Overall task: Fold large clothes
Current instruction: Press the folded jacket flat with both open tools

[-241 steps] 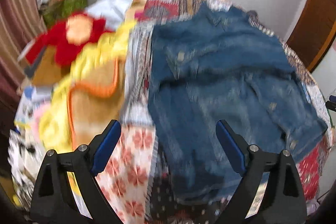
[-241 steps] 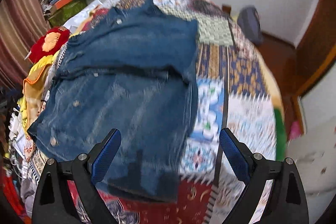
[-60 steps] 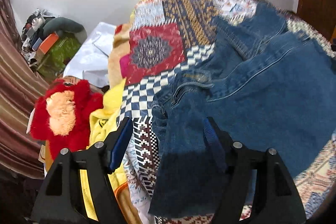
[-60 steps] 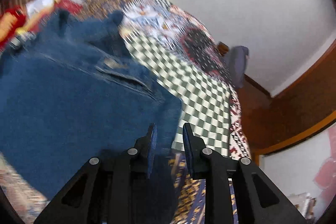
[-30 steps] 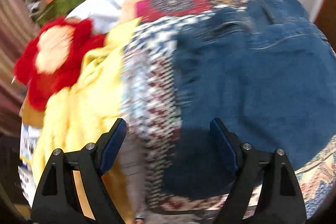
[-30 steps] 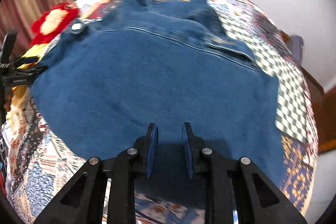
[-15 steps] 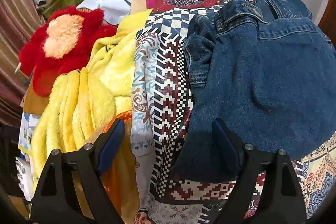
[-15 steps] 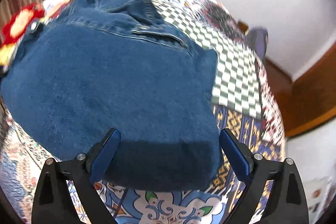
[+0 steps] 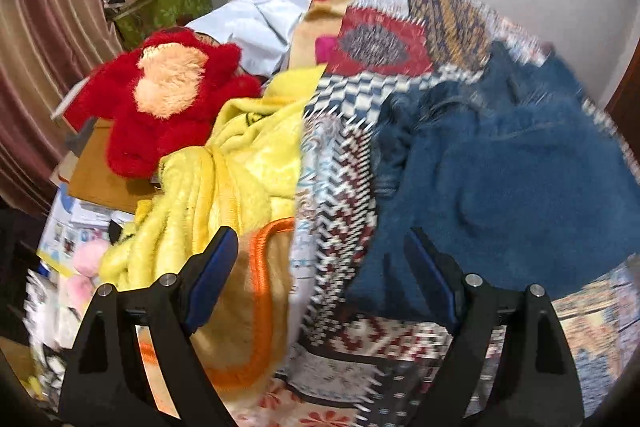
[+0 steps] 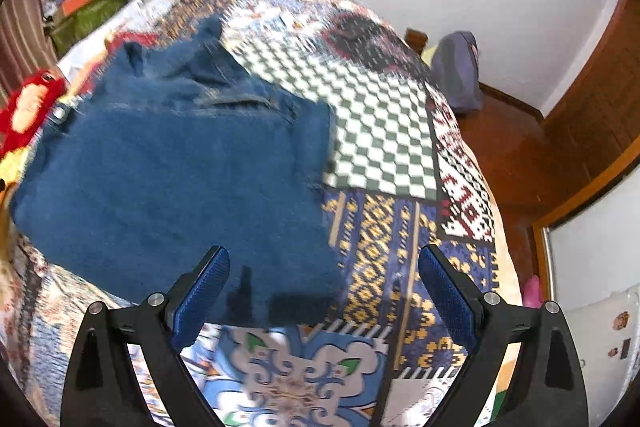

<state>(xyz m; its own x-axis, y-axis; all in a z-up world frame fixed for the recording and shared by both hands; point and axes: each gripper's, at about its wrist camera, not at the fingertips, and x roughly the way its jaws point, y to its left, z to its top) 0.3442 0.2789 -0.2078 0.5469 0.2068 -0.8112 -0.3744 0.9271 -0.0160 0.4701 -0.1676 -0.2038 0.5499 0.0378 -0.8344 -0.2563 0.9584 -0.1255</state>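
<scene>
A blue denim jacket [image 9: 508,171] lies folded in a rough rectangle on the patchwork bedspread [image 9: 340,211]. In the right wrist view the same denim jacket [image 10: 168,179] fills the left half, collar end at the far side. My left gripper [image 9: 322,271] hangs open above the jacket's left edge and the quilt, with nothing between its blue pads. Over the jacket's near right corner my right gripper [image 10: 322,287] stands wide open, its fingers clear of the cloth.
A yellow fleece blanket [image 9: 224,171], a red plush toy [image 9: 168,95] and a white garment [image 9: 260,23] lie left of the jacket. A cluttered green box [image 9: 160,7] stands by the curtain. Right of the bedspread [image 10: 384,131] are a wooden floor [image 10: 516,151] and a grey bag [image 10: 456,67].
My right gripper went from shut on the jacket's edge to wide open and pulled back from it. Both grippers have risen and drawn away, so the jacket looks smaller.
</scene>
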